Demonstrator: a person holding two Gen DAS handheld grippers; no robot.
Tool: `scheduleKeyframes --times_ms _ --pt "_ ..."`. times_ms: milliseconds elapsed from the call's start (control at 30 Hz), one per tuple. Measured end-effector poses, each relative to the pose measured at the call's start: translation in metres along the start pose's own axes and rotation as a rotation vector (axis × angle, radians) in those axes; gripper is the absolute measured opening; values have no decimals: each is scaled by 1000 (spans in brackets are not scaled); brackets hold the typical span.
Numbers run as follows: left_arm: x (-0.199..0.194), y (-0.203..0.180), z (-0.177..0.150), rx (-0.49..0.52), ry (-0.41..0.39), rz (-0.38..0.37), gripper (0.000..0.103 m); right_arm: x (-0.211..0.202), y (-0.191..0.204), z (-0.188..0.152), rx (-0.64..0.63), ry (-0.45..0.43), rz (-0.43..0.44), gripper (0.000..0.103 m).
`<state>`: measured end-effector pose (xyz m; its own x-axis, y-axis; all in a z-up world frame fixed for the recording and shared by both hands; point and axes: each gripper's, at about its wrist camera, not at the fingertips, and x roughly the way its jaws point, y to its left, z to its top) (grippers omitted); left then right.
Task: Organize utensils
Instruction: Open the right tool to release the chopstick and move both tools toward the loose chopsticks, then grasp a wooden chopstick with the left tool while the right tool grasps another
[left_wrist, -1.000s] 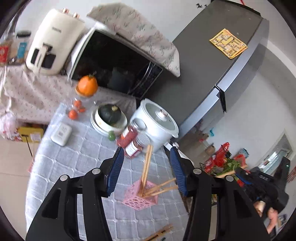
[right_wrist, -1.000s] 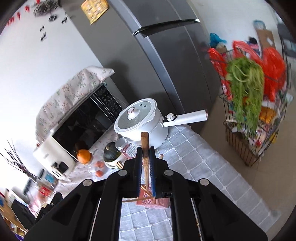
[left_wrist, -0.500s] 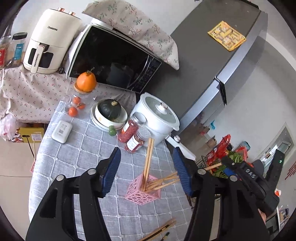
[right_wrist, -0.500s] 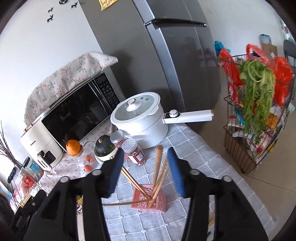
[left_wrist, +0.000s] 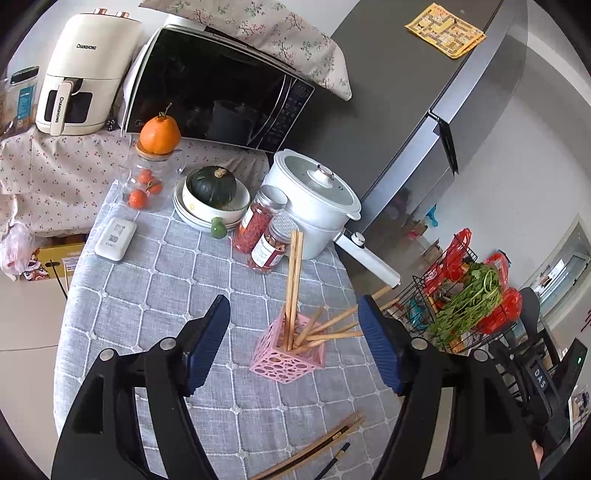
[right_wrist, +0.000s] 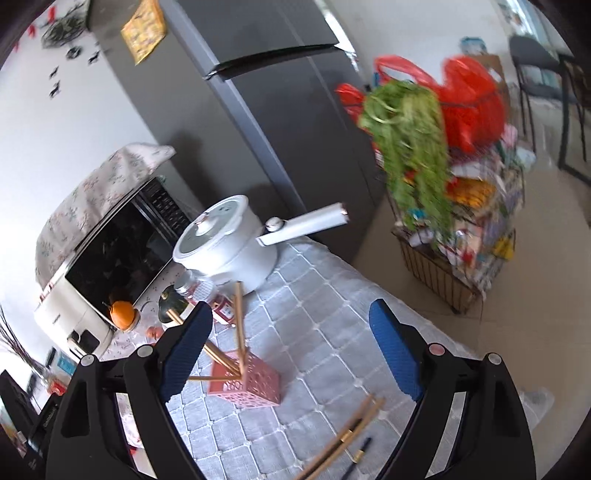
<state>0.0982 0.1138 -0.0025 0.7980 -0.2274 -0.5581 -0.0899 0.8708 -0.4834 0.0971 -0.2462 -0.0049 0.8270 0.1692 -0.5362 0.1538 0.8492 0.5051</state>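
A pink perforated holder (left_wrist: 286, 356) stands on the grey quilted tablecloth (left_wrist: 155, 288) and holds several wooden chopsticks (left_wrist: 293, 280), some upright and some leaning right. It also shows in the right wrist view (right_wrist: 245, 380). More chopsticks (left_wrist: 314, 452) lie loose near the table's front edge, also seen in the right wrist view (right_wrist: 343, 437). My left gripper (left_wrist: 293, 349) is open and empty, above and in front of the holder. My right gripper (right_wrist: 291, 350) is open and empty, above the table to the right of the holder.
A white pot (left_wrist: 314, 201) with a long handle, two spice jars (left_wrist: 264, 229), a bowl with a dark squash (left_wrist: 212, 190), a jar topped by an orange (left_wrist: 159, 136) and a white device (left_wrist: 115, 238) stand behind. A wire basket of greens (right_wrist: 443, 206) stands right of the table.
My right gripper has opened and let go of the chopstick, which now stands in the pink holder, and it has pulled back to the right. My left gripper has drawn back a little.
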Motion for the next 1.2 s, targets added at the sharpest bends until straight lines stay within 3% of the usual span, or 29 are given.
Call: scheduleKeyframes --times_ms 167,233,333,400,500,567,667,800,1033,1133,1200 --pt "20 -12 -17 43 68 2 69 9 -46 -24 75 114 -77 86" --pt "29 -23 -28 79 109 0 71 12 -66 -38 79 153 -149 86" --pt "48 -45 -56 189 188 13 78 24 -89 -48 86 222 -239 86" --pt "68 -64 -83 285 274 23 81 32 -104 -49 112 280 -246 86" --pt "104 -90 -130 456 441 49 89 37 -119 -49 151 329 -239 86" --pt "121 -101 -154 536 491 75 89 38 -129 -50 188 353 -232 91" --pt "150 -113 -177 568 562 98 89 43 -143 -51 260 416 -188 91" --pt "175 -130 -186 632 578 145 89 43 -158 -53 379 457 -96 91" --pt "213 -143 -191 710 666 238 89 37 -165 -47 403 448 -101 92" --pt "230 -144 -190 693 736 247 81 41 -162 -50 400 501 -42 93" --pt "239 -143 -188 676 775 246 64 44 -159 -51 395 521 -25 93"
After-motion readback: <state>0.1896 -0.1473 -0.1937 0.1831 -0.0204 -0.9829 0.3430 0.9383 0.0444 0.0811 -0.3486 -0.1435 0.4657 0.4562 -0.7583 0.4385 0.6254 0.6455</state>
